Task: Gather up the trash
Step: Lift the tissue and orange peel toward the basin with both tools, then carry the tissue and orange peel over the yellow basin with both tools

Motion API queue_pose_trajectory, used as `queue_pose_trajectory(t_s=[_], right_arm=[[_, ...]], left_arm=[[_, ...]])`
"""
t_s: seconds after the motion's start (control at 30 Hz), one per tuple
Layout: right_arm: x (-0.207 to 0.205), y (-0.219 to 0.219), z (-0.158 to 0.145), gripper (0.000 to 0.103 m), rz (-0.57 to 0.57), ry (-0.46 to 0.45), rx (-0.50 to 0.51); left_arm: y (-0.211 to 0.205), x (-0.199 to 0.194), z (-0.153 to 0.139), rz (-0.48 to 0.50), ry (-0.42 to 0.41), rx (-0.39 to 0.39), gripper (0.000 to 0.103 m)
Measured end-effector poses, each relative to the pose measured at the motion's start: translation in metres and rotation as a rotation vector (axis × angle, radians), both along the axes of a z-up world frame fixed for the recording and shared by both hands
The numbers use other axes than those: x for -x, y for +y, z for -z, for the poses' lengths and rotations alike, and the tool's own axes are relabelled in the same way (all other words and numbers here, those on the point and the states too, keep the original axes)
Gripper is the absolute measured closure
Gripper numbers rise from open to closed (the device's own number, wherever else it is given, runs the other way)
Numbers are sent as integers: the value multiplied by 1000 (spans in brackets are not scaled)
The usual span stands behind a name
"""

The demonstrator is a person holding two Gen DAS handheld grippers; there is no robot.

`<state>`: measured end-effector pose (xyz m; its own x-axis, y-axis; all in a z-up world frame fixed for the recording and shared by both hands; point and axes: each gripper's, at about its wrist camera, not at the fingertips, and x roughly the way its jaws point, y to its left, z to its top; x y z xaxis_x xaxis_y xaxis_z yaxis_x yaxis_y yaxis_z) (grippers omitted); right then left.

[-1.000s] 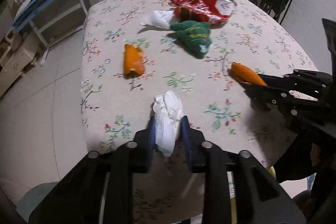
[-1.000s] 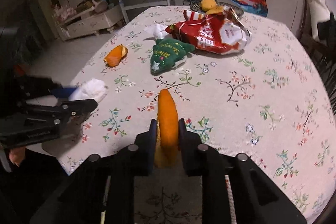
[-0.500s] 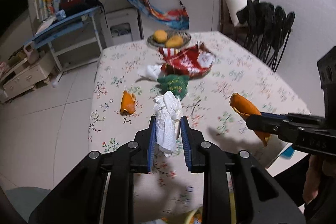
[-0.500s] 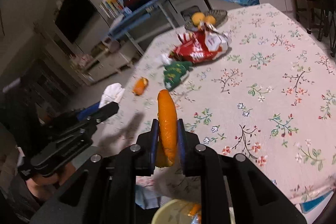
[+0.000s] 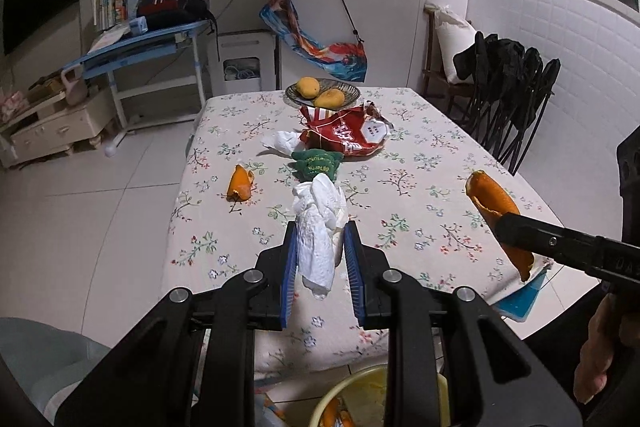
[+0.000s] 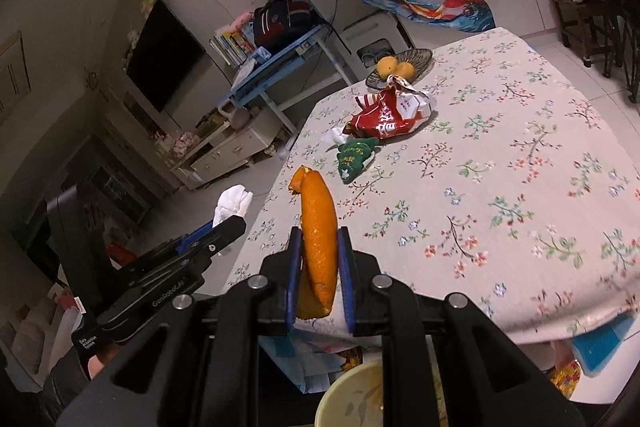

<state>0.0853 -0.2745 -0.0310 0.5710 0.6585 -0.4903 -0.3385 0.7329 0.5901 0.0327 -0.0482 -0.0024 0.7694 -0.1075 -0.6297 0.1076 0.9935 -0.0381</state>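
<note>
My left gripper (image 5: 321, 239) is shut on a crumpled white tissue (image 5: 318, 227) and holds it in the air off the near edge of the flowered table (image 5: 420, 155). My right gripper (image 6: 319, 247) is shut on a long orange peel (image 6: 317, 227), also lifted off the near edge. A yellow bin (image 5: 360, 399) shows below both grippers, with orange scraps inside. On the table lie another orange peel (image 5: 240, 183), a white tissue (image 5: 282, 143), a red snack bag (image 5: 344, 135) and a green wrapper (image 5: 318, 163).
A dish with two mangoes (image 5: 322, 93) stands at the table's far end. Folded black chairs (image 5: 508, 95) lean at the right. A blue desk (image 5: 140, 47) and a low cabinet (image 5: 52, 131) stand on the left. A blue item (image 5: 520, 299) hangs under the table's near right corner.
Both grippers have lifted their loads off the table and pulled back past the near edge, over the yellow bin. The things on the table have not moved.
</note>
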Motion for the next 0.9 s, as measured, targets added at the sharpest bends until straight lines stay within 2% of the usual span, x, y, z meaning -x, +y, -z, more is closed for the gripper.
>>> queue_pose_trajectory(t_s=[0.9], right_arm=[[49,-7,4,85,-36,-5,-28]], left_arm=[[-14,71,4,7,-38,13,80]])
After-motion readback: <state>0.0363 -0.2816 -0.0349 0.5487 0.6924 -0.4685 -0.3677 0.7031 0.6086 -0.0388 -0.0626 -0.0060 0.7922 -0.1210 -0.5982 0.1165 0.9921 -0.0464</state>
